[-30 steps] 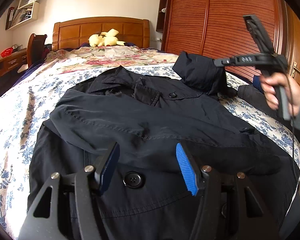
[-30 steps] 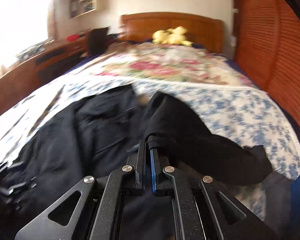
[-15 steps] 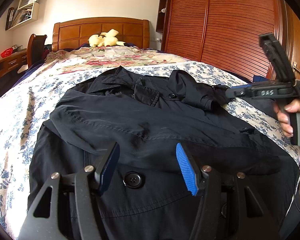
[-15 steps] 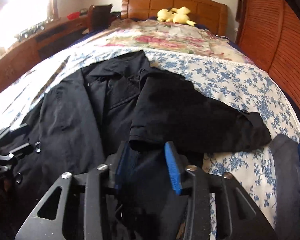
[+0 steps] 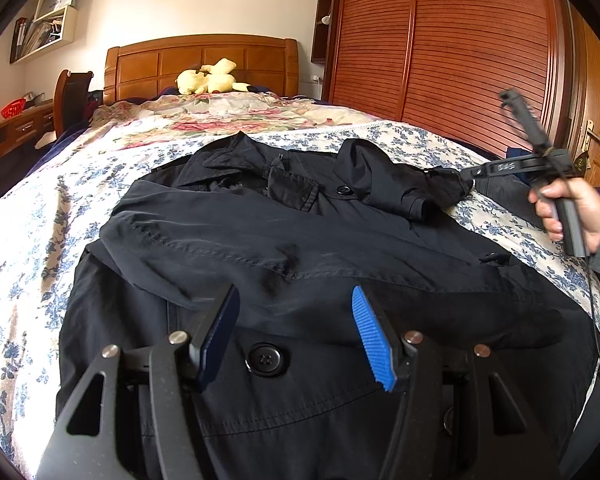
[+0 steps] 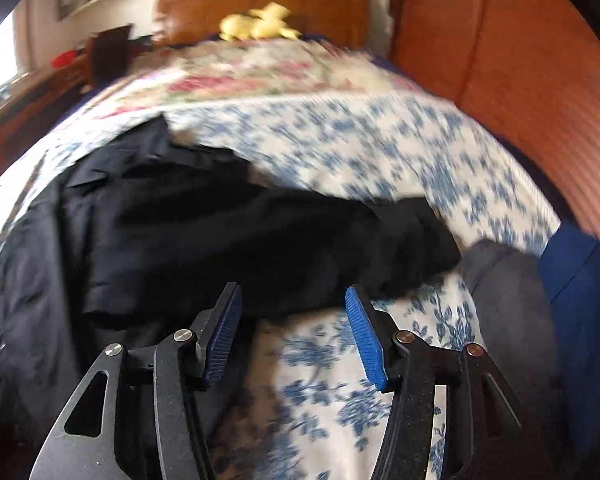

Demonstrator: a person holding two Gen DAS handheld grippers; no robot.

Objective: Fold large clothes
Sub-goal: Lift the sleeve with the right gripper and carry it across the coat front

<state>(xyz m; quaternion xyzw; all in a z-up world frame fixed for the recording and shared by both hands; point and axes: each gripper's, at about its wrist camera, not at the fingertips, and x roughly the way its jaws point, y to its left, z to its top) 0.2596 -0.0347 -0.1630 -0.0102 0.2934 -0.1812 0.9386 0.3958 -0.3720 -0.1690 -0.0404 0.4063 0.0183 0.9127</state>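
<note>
A black coat [image 5: 300,248] lies spread on the bed, collar toward the headboard, one sleeve laid across its chest. Its other sleeve [image 5: 396,184] lies crumpled at the right shoulder, partly over the chest; it also shows in the blurred right wrist view [image 6: 260,248]. My left gripper [image 5: 294,332] is open and empty just above the coat's lower front, near a large button [image 5: 265,359]. My right gripper [image 6: 292,332] is open and empty, hovering just off the sleeve's near edge over the bedsheet. The right gripper also shows in the left wrist view [image 5: 472,172], held by a hand.
The bed [image 5: 40,220] has a blue-flowered sheet and a floral quilt [image 5: 220,112] further back. A yellow plush toy [image 5: 212,80] sits by the wooden headboard. Wooden wardrobe doors [image 5: 460,48] run along the right. Grey and blue clothes [image 6: 540,300] lie at the bed's right edge.
My right gripper carried the sleeve over onto the coat, opened and let it go, then drew back to the right. My left gripper has stayed still and open.
</note>
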